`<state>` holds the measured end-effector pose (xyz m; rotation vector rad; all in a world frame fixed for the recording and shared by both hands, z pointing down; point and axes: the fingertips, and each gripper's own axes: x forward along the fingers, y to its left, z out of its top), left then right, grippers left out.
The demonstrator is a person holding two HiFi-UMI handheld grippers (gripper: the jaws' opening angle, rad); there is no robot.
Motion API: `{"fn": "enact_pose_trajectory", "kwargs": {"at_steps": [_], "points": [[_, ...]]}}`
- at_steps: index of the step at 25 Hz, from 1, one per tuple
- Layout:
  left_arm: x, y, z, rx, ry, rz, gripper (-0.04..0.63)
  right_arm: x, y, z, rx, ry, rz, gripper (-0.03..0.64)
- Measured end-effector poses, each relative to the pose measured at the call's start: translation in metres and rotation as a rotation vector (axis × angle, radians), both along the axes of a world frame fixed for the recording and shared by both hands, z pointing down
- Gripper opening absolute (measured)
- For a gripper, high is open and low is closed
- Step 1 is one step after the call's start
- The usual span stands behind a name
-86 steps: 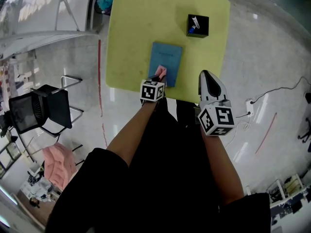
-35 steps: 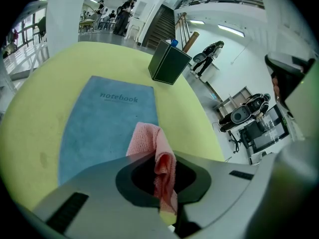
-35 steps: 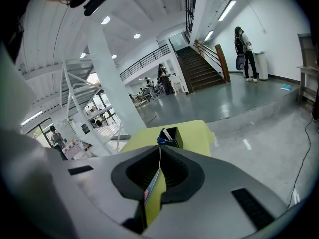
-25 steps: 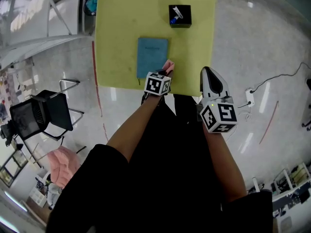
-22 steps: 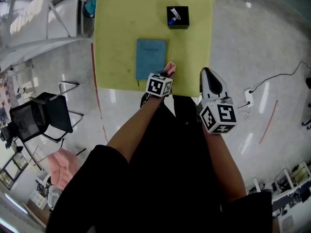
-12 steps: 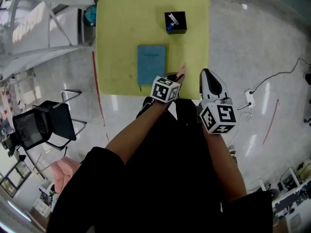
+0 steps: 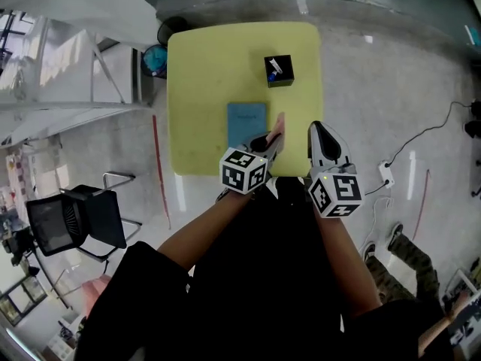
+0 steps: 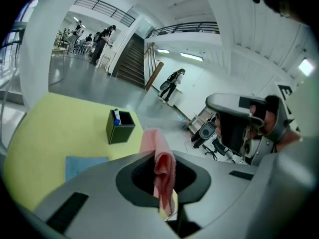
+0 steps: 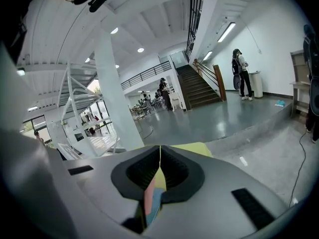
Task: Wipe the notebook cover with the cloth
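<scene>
Left gripper [image 7: 270,140] has its fingers clamped on the pink cloth [image 7: 279,121], just right of the blue notebook [image 7: 246,124]. The notebook lies on the yellow desk [image 7: 203,89], long axis near-to-far. Right gripper [image 7: 316,130] has its fingers together and empty, farther right.

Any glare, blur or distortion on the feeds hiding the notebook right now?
Head view: sharp, fisheye-bent edges, glare streaks on glossy floor; flat blue notebook clear. Left gripper view: heavy fisheye, pink terry cloth crisp in the jaws. Right gripper view: right gripper fills the lower half.
</scene>
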<state>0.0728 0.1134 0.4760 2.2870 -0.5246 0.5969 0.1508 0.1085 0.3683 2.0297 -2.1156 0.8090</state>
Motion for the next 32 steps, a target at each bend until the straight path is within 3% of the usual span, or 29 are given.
{"fn": "enact_pose_trajectory", "kwargs": {"at_steps": [14,25,32], "points": [[-0.108,-0.061,-0.192,0.414,0.140,-0.186,0.028,-0.087,-0.027,-0.098,0.142,0.051,-0.116,0.032],[-0.213,-0.089,-0.226,0.526,0.126,-0.355,0.028,-0.155,-0.042,-0.117,0.169,0.188,-0.216,0.031],[-0.246,-0.095,-0.225,0.548,0.122,-0.378,0.028,-0.169,-0.051,-0.118,0.186,0.195,-0.188,0.031]]}}
